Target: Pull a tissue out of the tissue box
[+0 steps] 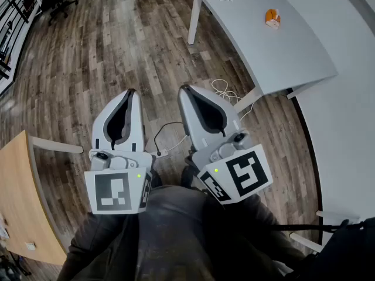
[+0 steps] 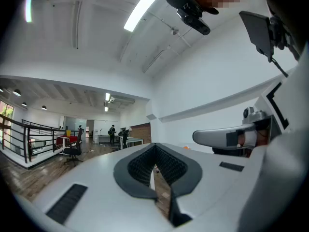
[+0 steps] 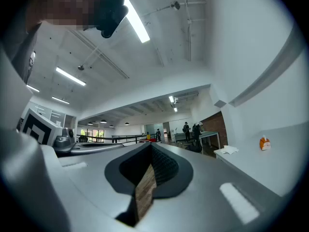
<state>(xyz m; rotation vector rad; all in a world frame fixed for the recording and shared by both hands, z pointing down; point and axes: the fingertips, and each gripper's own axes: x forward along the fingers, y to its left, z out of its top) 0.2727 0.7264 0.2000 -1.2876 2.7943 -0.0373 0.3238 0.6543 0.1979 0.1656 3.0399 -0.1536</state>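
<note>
The left tool [image 1: 130, 92] and right tool [image 1: 185, 88] are held shut and empty. No tissue box is surely made out. A small orange thing [image 1: 272, 18] lies on the tabletop [image 1: 281, 57], well ahead-right of the right tool. It should be approached with that tool opened first.

Seen from the head view, a person holds the left gripper [image 1: 130, 93] and the right gripper [image 1: 185, 89] side by side in front of the body, both pointing forward and roughly level, near each other but apart. Each gripper's jaws are closed at the tips, with nothing between them. The left marker cube [image 1: 117, 191] sits square to the camera; the right marker cube [image 1: 246, 173] is turned at a slant. Dark sleeves [image 1: 99, 239] run back from both grippers toward the frame's lower edge
</note>
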